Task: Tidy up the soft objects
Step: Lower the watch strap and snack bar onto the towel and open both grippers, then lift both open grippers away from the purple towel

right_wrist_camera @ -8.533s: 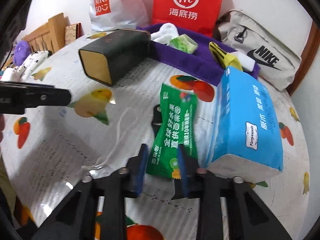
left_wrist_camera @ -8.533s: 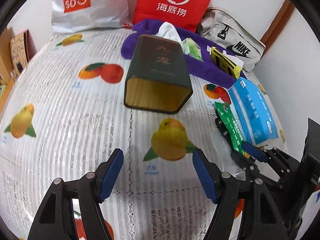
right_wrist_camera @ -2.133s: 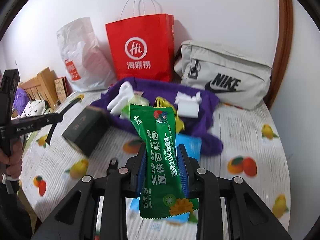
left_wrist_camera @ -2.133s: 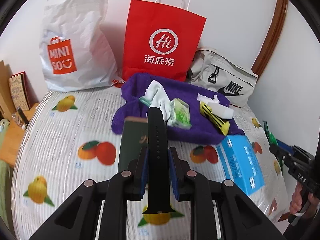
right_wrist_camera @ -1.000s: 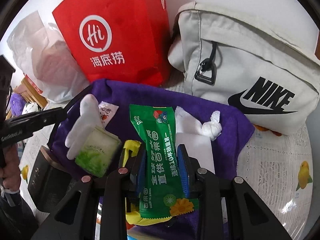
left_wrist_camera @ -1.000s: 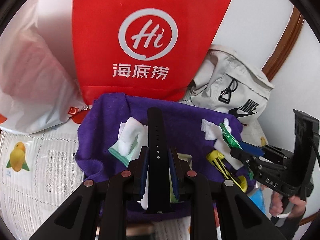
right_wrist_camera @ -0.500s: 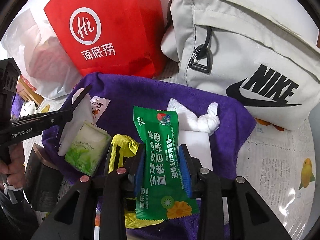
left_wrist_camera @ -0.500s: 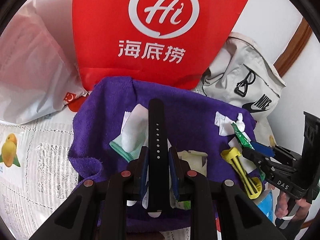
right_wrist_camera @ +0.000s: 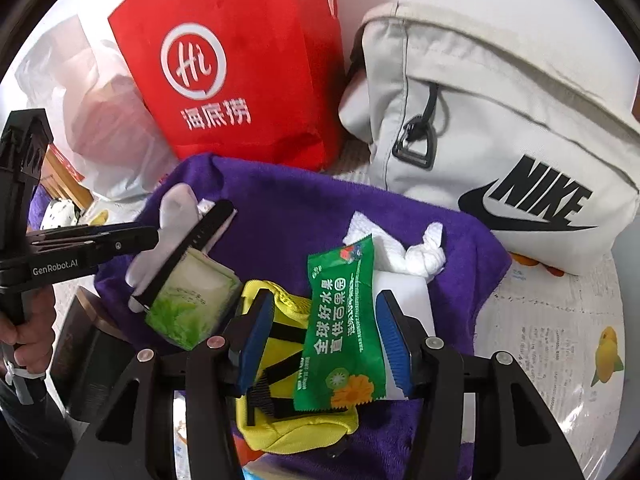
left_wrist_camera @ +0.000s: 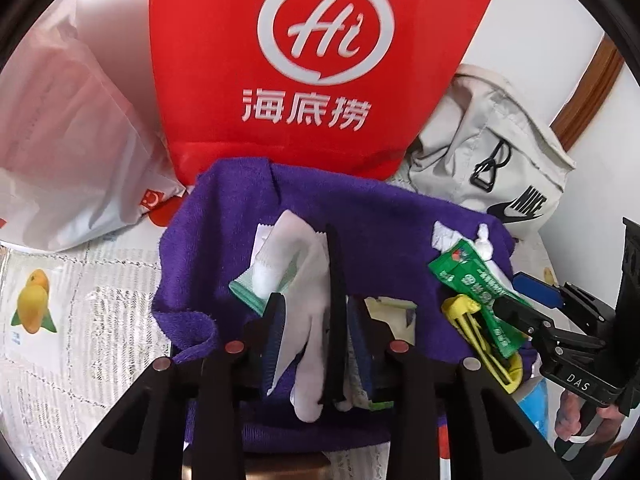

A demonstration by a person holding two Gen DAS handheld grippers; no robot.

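Observation:
A purple towel lies spread in front of the bags. My left gripper hangs over it, jaws opening. A black watch strap stands loose between the pads, resting on a white glove. My right gripper is opening too. The green snack packet lies between its pads, free of both, on a yellow pouch and a white block. A green tissue pack sits beside the strap.
A red paper bag, a white plastic bag and a grey Nike bag stand behind the towel. A dark box and a blue tissue pack lie at its near edge. Crumpled white tissue rests on the towel.
Both pairs of jaws have spread apart. The strap is no longer pinched and leans to one side. The green packet has slipped down onto the yellow pouch.

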